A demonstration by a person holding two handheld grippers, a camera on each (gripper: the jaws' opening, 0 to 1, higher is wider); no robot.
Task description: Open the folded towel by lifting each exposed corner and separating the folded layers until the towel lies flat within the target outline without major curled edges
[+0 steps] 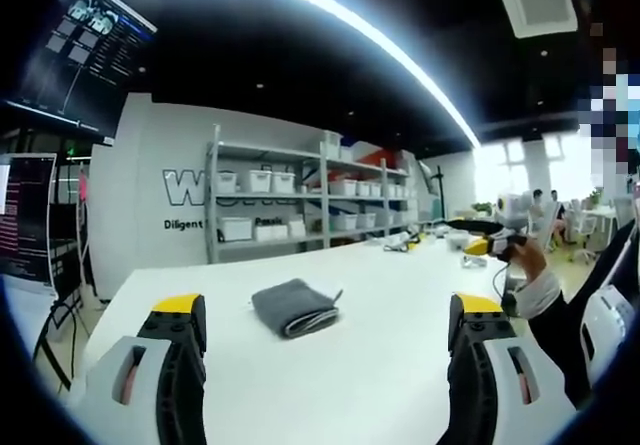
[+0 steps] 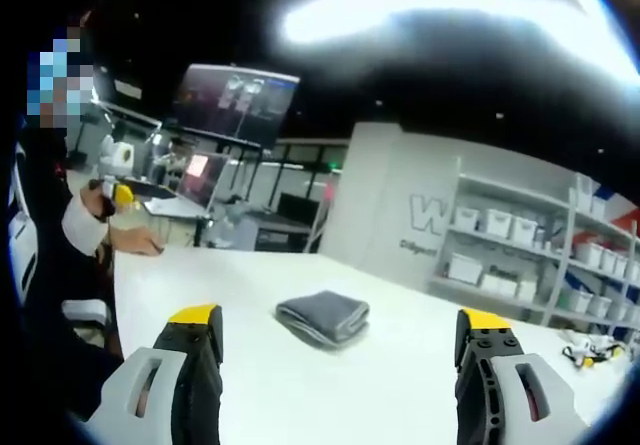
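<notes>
A grey towel point(image 1: 295, 307) lies folded into a thick pad on the white table point(image 1: 380, 365), its layered edges facing the camera. My left gripper point(image 1: 328, 307) is open, held short of the towel, its yellow-tipped jaws standing wide to either side of it. In the right gripper view the same towel point(image 2: 323, 317) lies ahead, and my right gripper point(image 2: 340, 317) is open too, short of the cloth. Nothing is between either pair of jaws. At the right of the left gripper view a person's hand point(image 1: 527, 260) holds a yellow-tipped gripper point(image 1: 490, 237) over the table.
Metal shelves with white bins point(image 1: 300, 205) stand behind the table against a lettered wall. Monitors point(image 2: 235, 100) hang at the side. Small yellow and white items point(image 2: 590, 350) lie far along the table. A person's sleeve and hand point(image 2: 100, 230) rest at the table's left edge.
</notes>
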